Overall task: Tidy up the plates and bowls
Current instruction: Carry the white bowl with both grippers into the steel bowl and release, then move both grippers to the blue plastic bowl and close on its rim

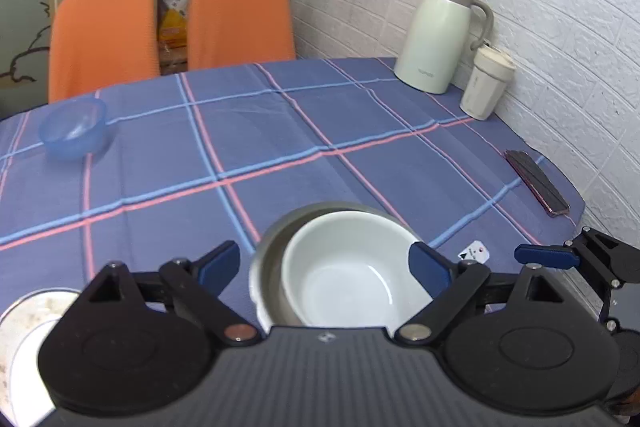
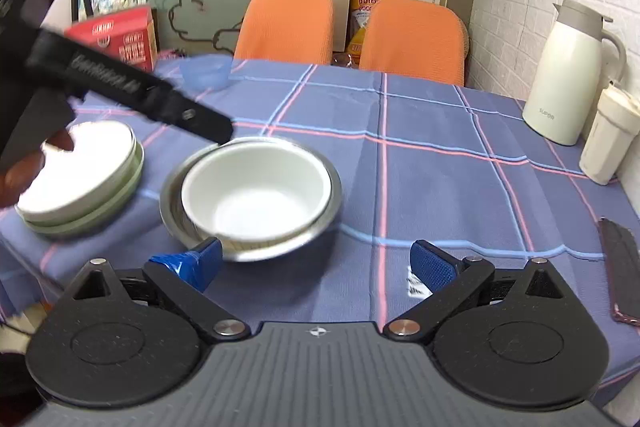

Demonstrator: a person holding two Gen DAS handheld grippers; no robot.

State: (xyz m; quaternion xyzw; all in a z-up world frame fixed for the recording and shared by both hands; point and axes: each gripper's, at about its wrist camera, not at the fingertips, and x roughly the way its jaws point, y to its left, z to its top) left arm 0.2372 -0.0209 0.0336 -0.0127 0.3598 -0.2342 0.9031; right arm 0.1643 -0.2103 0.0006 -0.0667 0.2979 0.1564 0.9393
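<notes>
A white bowl (image 1: 344, 275) sits nested inside a steel bowl (image 1: 269, 247) on the checked tablecloth. My left gripper (image 1: 324, 267) is open just above them, its blue pads spread on either side of the bowls. From the right wrist view the same white bowl (image 2: 256, 195) and steel bowl (image 2: 172, 195) look blurred, and the left gripper's finger (image 2: 208, 127) reaches their far rim. My right gripper (image 2: 320, 261) is open and empty on the bowls' near side. A white plate (image 2: 80, 171) tops greenish plates at the left. A blue translucent bowl (image 1: 74, 127) stands far left.
A pale thermos jug (image 1: 440, 35) and a lidded cup (image 1: 486, 83) stand by the brick wall (image 1: 560, 7). A phone (image 1: 536, 183) lies near the table's right edge. Two orange chairs (image 1: 236, 15) stand behind the table, and a red box (image 2: 120, 35) at its far left.
</notes>
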